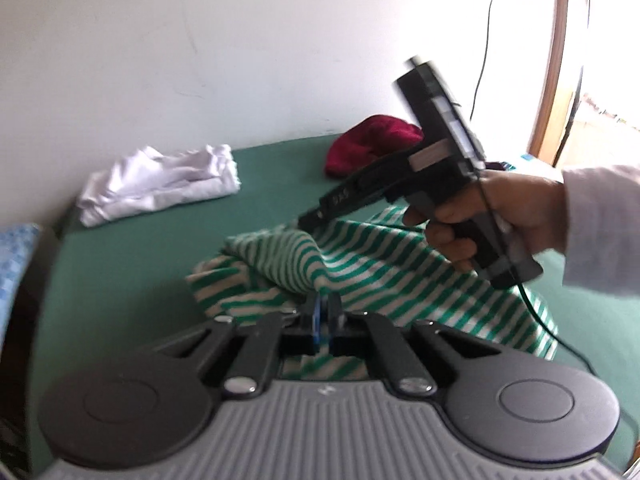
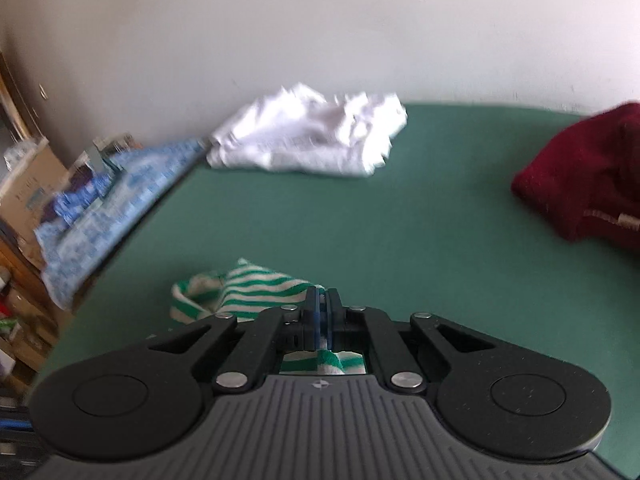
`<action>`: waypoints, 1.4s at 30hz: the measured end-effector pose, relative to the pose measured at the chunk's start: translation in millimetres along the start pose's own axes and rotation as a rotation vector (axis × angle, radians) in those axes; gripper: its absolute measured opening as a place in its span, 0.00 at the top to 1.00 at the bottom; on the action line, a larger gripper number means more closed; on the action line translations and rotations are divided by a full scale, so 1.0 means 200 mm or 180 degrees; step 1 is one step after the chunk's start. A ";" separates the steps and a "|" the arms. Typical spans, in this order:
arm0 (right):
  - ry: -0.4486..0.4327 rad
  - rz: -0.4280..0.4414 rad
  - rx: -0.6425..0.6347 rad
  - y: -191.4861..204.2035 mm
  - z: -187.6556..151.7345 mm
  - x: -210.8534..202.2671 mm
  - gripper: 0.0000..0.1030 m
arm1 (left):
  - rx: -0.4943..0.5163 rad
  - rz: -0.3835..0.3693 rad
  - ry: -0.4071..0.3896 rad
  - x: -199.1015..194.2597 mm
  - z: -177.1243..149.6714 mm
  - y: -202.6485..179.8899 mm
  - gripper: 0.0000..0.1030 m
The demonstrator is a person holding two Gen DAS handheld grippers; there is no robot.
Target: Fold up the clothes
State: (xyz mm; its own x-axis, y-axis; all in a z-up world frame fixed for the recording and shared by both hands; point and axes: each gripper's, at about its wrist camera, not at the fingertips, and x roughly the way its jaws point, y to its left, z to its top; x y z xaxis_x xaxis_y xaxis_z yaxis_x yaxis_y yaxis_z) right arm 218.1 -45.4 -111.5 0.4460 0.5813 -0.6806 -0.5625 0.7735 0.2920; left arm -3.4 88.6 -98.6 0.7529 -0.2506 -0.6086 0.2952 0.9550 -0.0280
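Observation:
A green-and-white striped garment (image 1: 384, 272) lies bunched on the green table (image 1: 140, 264). My left gripper (image 1: 323, 304) is shut on a fold of it at its near edge. In the left wrist view my right gripper (image 1: 308, 222), held in a hand, comes in from the right with its tip pinching the cloth's raised top fold. In the right wrist view my right gripper (image 2: 322, 304) is shut on the striped garment (image 2: 248, 288), with cloth showing between and behind the fingers.
A folded white garment (image 1: 160, 184) (image 2: 312, 140) lies at the back by the wall. A dark red garment (image 1: 368, 144) (image 2: 588, 176) lies at the back right. A blue patterned cloth (image 2: 116, 200) hangs off the table's left edge. A black cable (image 1: 540, 320) trails from the right gripper.

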 end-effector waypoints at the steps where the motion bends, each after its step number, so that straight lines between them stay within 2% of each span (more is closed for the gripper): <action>1: 0.0045 0.0016 -0.0024 0.00 -0.01 0.02 0.97 | -0.0002 0.0017 0.0069 0.01 -0.02 -0.01 1.00; 3: -0.0057 0.0006 0.0072 -0.02 -0.02 -0.06 0.94 | 0.0102 0.0095 0.0228 0.04 -0.06 -0.03 1.00; 5: -0.0159 -0.0005 0.0167 -0.03 -0.03 -0.13 0.89 | 0.0213 0.0208 0.0270 0.03 -0.08 -0.04 1.00; 7: -0.0261 -0.0015 0.0262 -0.05 -0.04 -0.21 0.82 | 0.0171 0.0211 0.0133 -0.04 -0.04 -0.02 0.99; 8: -0.0312 -0.0020 0.0310 -0.06 -0.04 -0.24 0.79 | 0.0130 0.0195 0.0017 -0.08 -0.01 -0.01 0.95; 10: -0.0351 -0.0018 0.0407 -0.10 -0.09 -0.37 0.78 | 0.0087 0.0084 -0.0203 -0.13 0.04 -0.01 0.92; 12: -0.0248 -0.0003 0.0440 -0.11 -0.19 -0.46 0.76 | 0.0085 -0.0082 -0.0336 -0.10 0.08 -0.04 0.81; 14: -0.0110 0.0022 0.0443 -0.09 -0.30 -0.51 0.77 | 0.0145 -0.0176 -0.0253 0.01 0.10 -0.09 0.80; 15: -0.0036 0.0009 0.0446 -0.08 -0.35 -0.53 0.78 | 0.0181 -0.0213 -0.0197 0.07 0.10 -0.12 0.74; 16: 0.0039 -0.0073 0.0479 -0.06 -0.40 -0.53 0.78 | 0.0210 -0.0199 -0.0097 0.14 0.09 -0.13 0.71; 17: 0.0074 -0.0131 0.0598 -0.06 -0.45 -0.53 0.80 | 0.0236 -0.0138 0.0028 0.19 0.07 -0.13 0.73; 19: 0.0033 -0.0067 0.0732 -0.04 -0.50 -0.57 0.80 | 0.0293 -0.0010 0.0257 0.25 0.01 -0.12 0.73; 20: -0.0035 -0.0077 0.0712 -0.03 -0.52 -0.60 0.80 | 0.0334 0.0029 0.0303 0.26 -0.01 -0.12 0.73; 22: -0.0329 -0.0317 0.0529 0.01 -0.50 -0.68 0.79 | 0.0439 0.0066 0.0274 0.22 -0.05 -0.12 0.70; 24: -0.0541 -0.0462 0.0450 0.02 -0.49 -0.73 0.73 | 0.0532 0.0101 0.0256 0.19 -0.08 -0.13 0.67; 28: -0.0553 -0.0651 0.0178 0.04 -0.45 -0.62 0.71 | 0.0557 0.0158 0.0294 0.21 -0.08 -0.16 0.67; 31: -0.0555 -0.0795 -0.0351 0.12 -0.42 -0.50 0.72 | 0.0675 0.0240 0.0297 0.22 -0.08 -0.20 0.67; 32: -0.0518 -0.0871 -0.0526 0.15 -0.42 -0.47 0.75 | 0.0679 0.0256 0.0294 0.22 -0.08 -0.20 0.67; 33: -0.0464 -0.0988 -0.0648 0.15 -0.41 -0.44 0.87 | 0.0657 0.0263 0.0291 0.22 -0.08 -0.20 0.67; 34: -0.0403 -0.1131 -0.0676 0.13 -0.39 -0.42 0.95 | 0.0634 0.0270 0.0289 0.23 -0.09 -0.20 0.67; 35: -0.0381 -0.1228 -0.0645 0.10 -0.38 -0.41 0.96 | 0.0600 0.0275 0.0287 0.23 -0.09 -0.19 0.66; 36: -0.0451 -0.1197 -0.0427 0.04 -0.36 -0.44 0.96 | 0.0566 0.0281 0.0282 0.23 -0.09 -0.19 0.65; 38: -0.0560 -0.1044 0.0220 -0.12 -0.34 -0.51 1.00 | 0.0557 0.0293 0.0256 0.22 -0.10 -0.19 0.65; 40: -0.0530 -0.0907 0.0853 -0.29 -0.37 -0.52 1.00 | 0.0597 0.0312 0.0216 0.22 -0.11 -0.20 0.65; 41: -0.0485 -0.0842 0.1109 -0.37 -0.38 -0.52 0.98 | 0.0623 0.0322 0.0198 0.22 -0.11 -0.20 0.64; 42: -0.0438 -0.0780 0.1200 -0.41 -0.38 -0.52 0.97 | 0.0642 0.0332 0.0189 0.22 -0.12 -0.21 0.64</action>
State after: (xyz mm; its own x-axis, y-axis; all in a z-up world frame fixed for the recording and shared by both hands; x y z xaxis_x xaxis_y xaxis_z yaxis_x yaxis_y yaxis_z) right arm 164.7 -188.0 -116.4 0.6367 0.3786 -0.6718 -0.1483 0.9150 0.3751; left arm 4.3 41.5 -142.8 0.7513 -0.1366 -0.6457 0.3337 0.9227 0.1931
